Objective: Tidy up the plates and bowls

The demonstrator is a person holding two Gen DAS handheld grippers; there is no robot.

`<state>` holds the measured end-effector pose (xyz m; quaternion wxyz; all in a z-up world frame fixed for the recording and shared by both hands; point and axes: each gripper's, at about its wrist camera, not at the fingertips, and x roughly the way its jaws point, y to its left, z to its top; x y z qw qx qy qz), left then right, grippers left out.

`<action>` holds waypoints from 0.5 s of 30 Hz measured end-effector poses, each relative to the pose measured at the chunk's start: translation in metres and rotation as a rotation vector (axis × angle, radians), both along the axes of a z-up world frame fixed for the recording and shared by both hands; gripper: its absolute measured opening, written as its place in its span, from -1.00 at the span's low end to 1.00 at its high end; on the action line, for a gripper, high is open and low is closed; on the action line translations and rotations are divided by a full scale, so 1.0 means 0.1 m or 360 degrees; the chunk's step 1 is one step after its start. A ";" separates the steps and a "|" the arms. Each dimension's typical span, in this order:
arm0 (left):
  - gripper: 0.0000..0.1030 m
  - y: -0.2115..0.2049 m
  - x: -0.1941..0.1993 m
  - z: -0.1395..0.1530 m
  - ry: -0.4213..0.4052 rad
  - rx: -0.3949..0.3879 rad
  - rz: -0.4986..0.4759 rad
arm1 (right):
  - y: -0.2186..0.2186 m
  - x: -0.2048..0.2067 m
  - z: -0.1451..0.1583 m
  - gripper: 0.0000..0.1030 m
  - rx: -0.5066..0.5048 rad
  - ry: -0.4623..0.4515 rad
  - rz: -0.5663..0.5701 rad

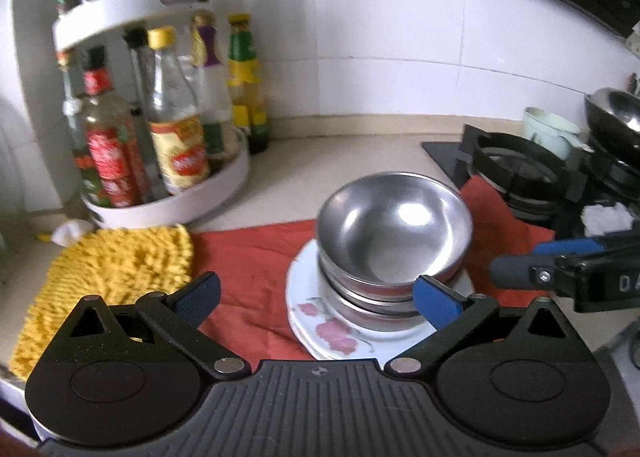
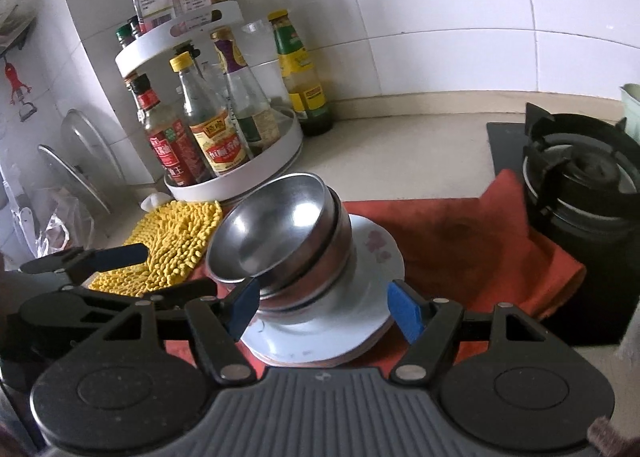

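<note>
1. Blue pads of the left gripper stand wide apart, holding nothing; the steel bowls are nested just ahead, toward its right finger.
2. Right gripper gapes half open, empty, straddling the near rim of the floral plates under those bowls.
3. Stacking looks finished; next probably calls for gripping the plates' rim and carrying the pile level.
</note>
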<state>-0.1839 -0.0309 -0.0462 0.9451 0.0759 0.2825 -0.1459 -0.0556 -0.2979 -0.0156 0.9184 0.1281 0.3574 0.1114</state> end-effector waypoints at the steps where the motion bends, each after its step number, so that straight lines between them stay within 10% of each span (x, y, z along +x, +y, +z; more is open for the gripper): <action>1: 1.00 0.00 -0.02 0.01 -0.0019 0.0016 0.0018 | 0.00 -0.03 0.00 0.30 0.0008 -0.0006 -0.0018; 15: 1.00 0.06 0.03 -0.12 0.0253 -0.0126 0.0101 | 0.04 -0.19 -0.14 0.33 0.0041 0.0014 -0.0201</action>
